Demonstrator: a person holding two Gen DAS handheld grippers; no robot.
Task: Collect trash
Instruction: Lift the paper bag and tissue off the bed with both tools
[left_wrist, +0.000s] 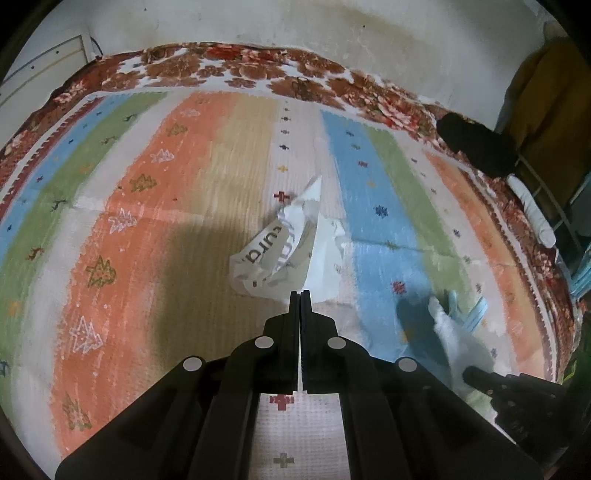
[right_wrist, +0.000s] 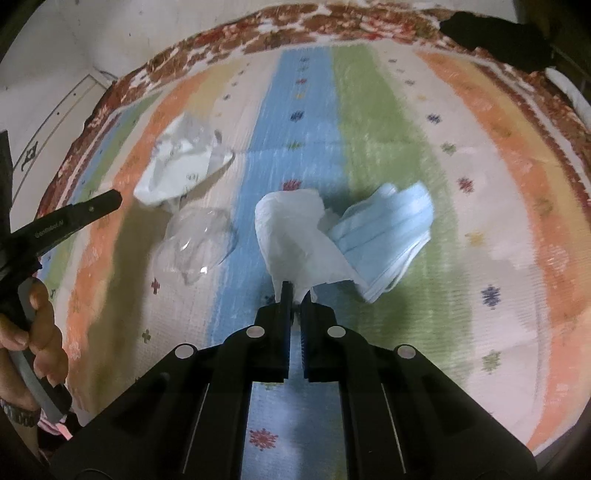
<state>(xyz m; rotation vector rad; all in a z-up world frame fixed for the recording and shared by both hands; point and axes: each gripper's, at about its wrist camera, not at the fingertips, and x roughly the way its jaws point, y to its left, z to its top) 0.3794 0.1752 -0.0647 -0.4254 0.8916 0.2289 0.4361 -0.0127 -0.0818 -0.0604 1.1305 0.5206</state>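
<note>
In the left wrist view, the left gripper (left_wrist: 300, 292) has its two black fingers pressed flat together, and the lower edge of a crumpled white wrapper (left_wrist: 286, 251) with dark lettering is pinched at their tips. The wrapper stands up from the tips toward twelve o'clock, over the cream and tan stripes of the striped rug (left_wrist: 155, 229). At about four o'clock from those tips, near the lower right of the same view, the right gripper (left_wrist: 467, 374) shows as a dark tip with a white tissue (left_wrist: 448, 332) rising from it and a pale blue face mask (left_wrist: 471, 314) just beyond.

In the right wrist view, the right gripper (right_wrist: 293, 291) is drawn narrow, its fingers clamped on the gathered bottom of the white tissue (right_wrist: 295, 236). The face mask (right_wrist: 391, 236) fans out toward two o'clock, touching the tissue; whether the pads catch the mask too I cannot tell. At about ten o'clock lies a clear plastic piece (right_wrist: 195, 243) on the rug, and beyond it the white wrapper (right_wrist: 181, 166) at the tip of the left gripper, whose black finger (right_wrist: 81, 216) comes in from nine o'clock. A hand (right_wrist: 37, 332) grips its handle at the left edge.

Farthest off, a red floral blanket (left_wrist: 236, 66) borders the rug, with a black cloth (left_wrist: 476, 144) at two o'clock and a pale wall (left_wrist: 332, 29) behind.
</note>
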